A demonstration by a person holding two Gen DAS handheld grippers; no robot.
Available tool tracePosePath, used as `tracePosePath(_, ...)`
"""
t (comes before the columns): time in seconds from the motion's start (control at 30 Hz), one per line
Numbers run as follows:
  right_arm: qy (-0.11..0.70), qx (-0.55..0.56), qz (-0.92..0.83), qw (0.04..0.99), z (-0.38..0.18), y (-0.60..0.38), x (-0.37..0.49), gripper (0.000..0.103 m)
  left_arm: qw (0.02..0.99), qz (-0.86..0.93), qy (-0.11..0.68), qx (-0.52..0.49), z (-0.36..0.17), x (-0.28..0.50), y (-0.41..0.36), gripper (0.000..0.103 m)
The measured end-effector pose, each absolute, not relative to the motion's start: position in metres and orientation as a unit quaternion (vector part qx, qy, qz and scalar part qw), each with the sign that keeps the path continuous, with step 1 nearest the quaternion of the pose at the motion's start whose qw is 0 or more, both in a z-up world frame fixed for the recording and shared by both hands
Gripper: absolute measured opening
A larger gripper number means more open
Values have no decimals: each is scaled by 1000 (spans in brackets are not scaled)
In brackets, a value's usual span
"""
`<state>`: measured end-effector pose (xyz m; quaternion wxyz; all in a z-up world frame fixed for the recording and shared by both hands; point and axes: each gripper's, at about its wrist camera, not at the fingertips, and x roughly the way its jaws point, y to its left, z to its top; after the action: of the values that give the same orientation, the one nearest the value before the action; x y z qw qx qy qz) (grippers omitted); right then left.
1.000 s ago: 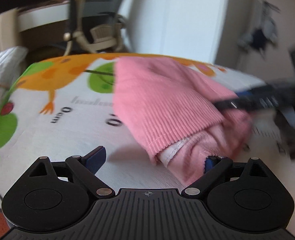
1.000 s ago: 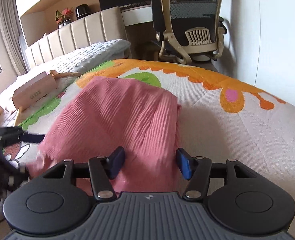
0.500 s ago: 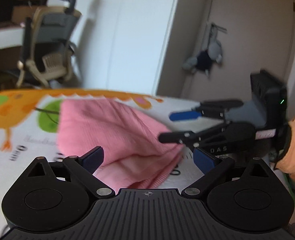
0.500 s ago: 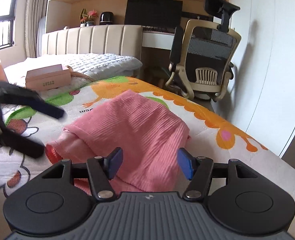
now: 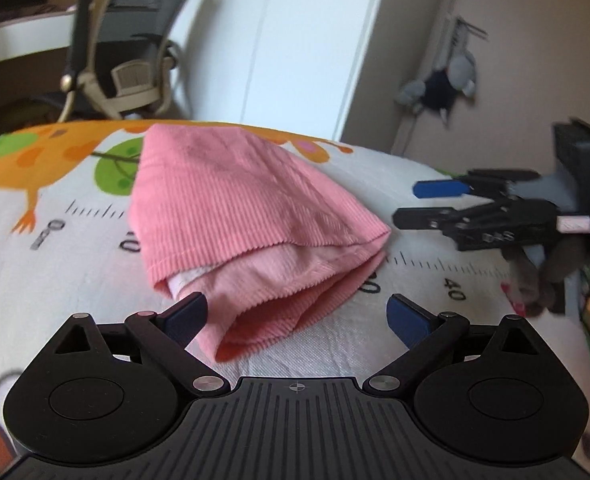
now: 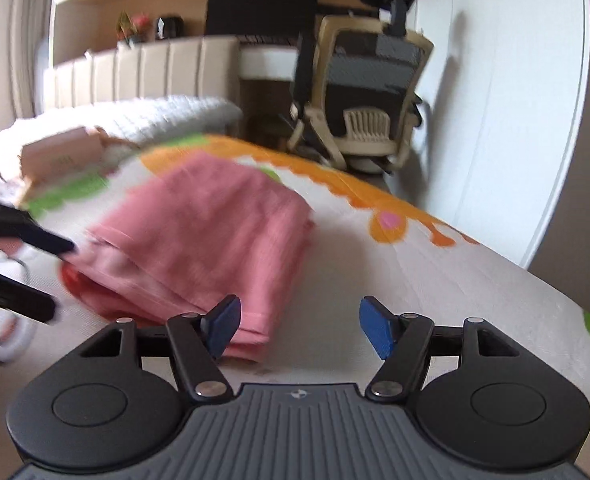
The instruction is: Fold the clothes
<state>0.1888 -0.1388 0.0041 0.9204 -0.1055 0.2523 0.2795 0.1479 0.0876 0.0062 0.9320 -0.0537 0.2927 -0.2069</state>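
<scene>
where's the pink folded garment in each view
Left wrist: the pink ribbed folded garment lies centre frame on the printed play mat, open edges toward the camera.
Right wrist: same garment lies left of centre, blurred.
Shared landmark: beige mesh office chair behind the mat.

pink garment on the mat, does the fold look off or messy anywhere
Slightly. The pink garment is folded, but its near edge gapes open, with a white inner layer peeking out and the layers not lined up. Nothing looks spilled or damaged.
</scene>
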Motion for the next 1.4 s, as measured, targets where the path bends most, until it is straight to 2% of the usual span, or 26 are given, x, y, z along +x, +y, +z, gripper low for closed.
tracePosePath(0.17, 236, -103, 309, 916, 11, -112, 192, 67, 941, -189, 270, -74, 14, 145, 94, 99)
tracePosePath(0.3, 283, -131, 297, 903, -3, -93, 213, 69, 933, -223, 263, -99, 22, 161, 99, 102)
tracePosePath(0.37, 311, -150, 273, 898, -19, -90, 221, 71, 913, -235, 308, -130, 9, 187, 101, 102)
tracePosePath(0.4, 312, -147, 270, 899, -23, -93, 221, 77, 907, -224, 325, -143, 0, 196, 101, 102)
tracePosePath(0.43, 311, -142, 268, 901, -24, -97, 219, 78, 902, -214, 342, -154, -9, 203, 102, 102)
tracePosePath(0.57, 290, -146, 270, 907, -17, -108, 200, 78, 916, -213, 315, -126, 0, 179, 91, 102)
tracePosePath(0.8, 277, -192, 289, 896, -20, -103, 183, 79, 917, -151, 362, 70, -16, 155, 56, 103)
tracePosePath(0.87, 282, -213, 292, 889, -27, -97, 186, 80, 916, -128, 373, 71, -24, 162, 58, 103)
tracePosePath(0.93, 275, -219, 288, 891, -30, -96, 188, 86, 921, -113, 367, 59, -27, 166, 64, 103)
tracePosePath(1.4, 269, -228, 246, 903, -32, -77, 228, 86, 930, -60, 361, 23, -28, 197, 77, 103)
